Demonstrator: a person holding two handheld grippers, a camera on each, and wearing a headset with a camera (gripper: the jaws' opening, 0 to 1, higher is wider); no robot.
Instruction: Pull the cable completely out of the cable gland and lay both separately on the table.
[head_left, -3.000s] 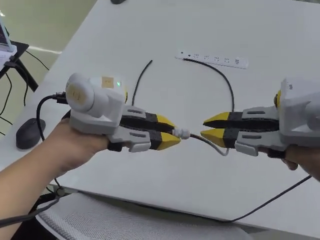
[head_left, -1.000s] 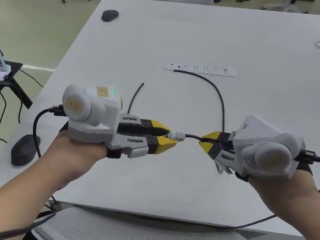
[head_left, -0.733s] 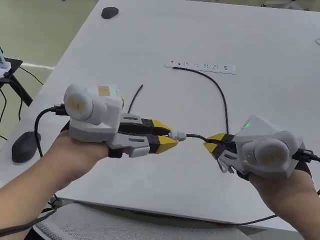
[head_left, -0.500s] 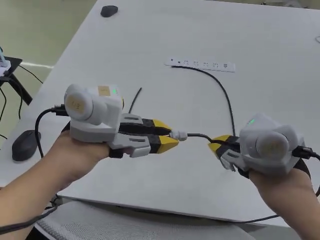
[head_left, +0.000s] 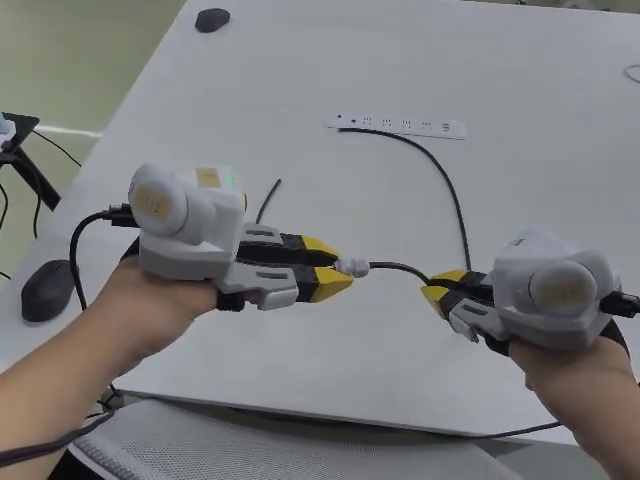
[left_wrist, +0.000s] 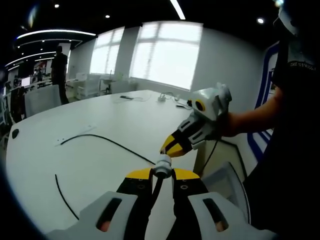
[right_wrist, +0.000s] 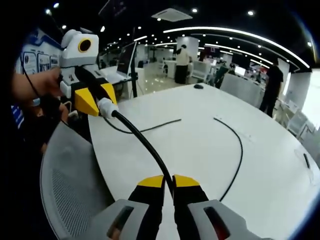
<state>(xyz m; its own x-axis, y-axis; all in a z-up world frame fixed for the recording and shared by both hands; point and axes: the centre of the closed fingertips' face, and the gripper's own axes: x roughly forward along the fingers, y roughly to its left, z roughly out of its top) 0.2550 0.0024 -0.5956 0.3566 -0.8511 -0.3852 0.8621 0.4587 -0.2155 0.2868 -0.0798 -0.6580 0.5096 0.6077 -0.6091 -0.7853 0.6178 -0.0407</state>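
Left gripper (head_left: 343, 274) is clamping the cable gland (head_left: 352, 266), jaws closed, above the table (head_left: 300, 120). Right gripper (head_left: 436, 290) is pinching the cable (head_left: 395, 267) tight. Recommended: pulling straight along the gland's axis.

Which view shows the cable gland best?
Right gripper view: the cable gland is side-on, protruding from the tips of the left gripper, with the cable entering it. Left gripper view shows it close but end-on, pinched between that gripper's tips. Head view shows it small.
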